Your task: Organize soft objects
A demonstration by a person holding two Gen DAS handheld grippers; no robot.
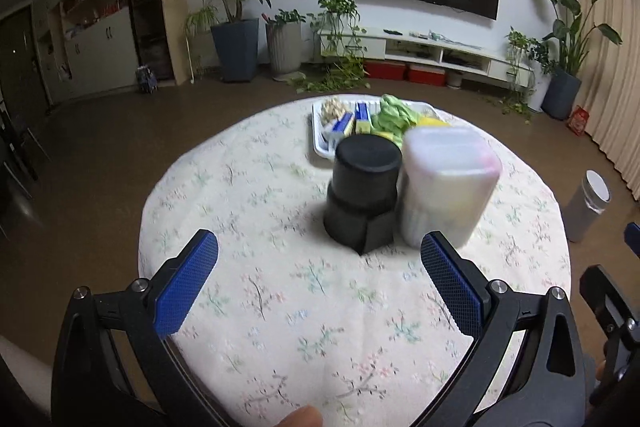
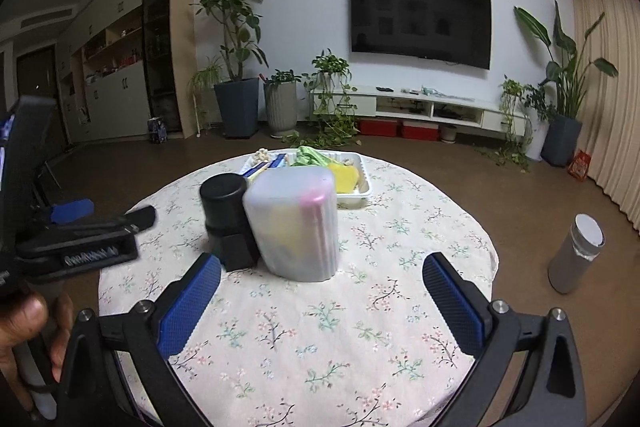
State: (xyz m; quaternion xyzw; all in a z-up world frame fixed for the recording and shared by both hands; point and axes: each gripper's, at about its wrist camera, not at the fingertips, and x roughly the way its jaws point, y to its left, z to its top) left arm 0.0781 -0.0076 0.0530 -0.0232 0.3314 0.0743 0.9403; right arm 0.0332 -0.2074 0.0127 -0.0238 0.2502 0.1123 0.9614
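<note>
- Blue textured pads line both fingers of the left gripper [image 1: 319,247], which are spread wide with nothing between them, above the floral tablecloth [image 1: 280,307] on the round table.
- Just ahead of the left gripper's fingertips stands a black cylindrical container [image 1: 362,191], with a translucent lidded plastic container [image 1: 446,187] touching its right side; the translucent one sits close to the tip of the right-hand finger.
- Beyond both containers lies a white tray [image 1: 320,143] holding the soft objects: a crumpled green cloth [image 1: 394,117], a yellow sponge-like piece [image 2: 346,177], two blue-and-yellow pieces and a pale knobbly item at the far left corner.
- Right gripper [image 2: 322,271] is likewise spread wide and empty, its fingers either side of the translucent container's base but short of it; colours inside that container are too blurred to identify.
- Left of its fingers a hand [image 2: 28,331] holds the other gripper's handle.
- Off the table to the right of the fingers stands a grey cylinder [image 2: 576,253] on the floor.
</note>
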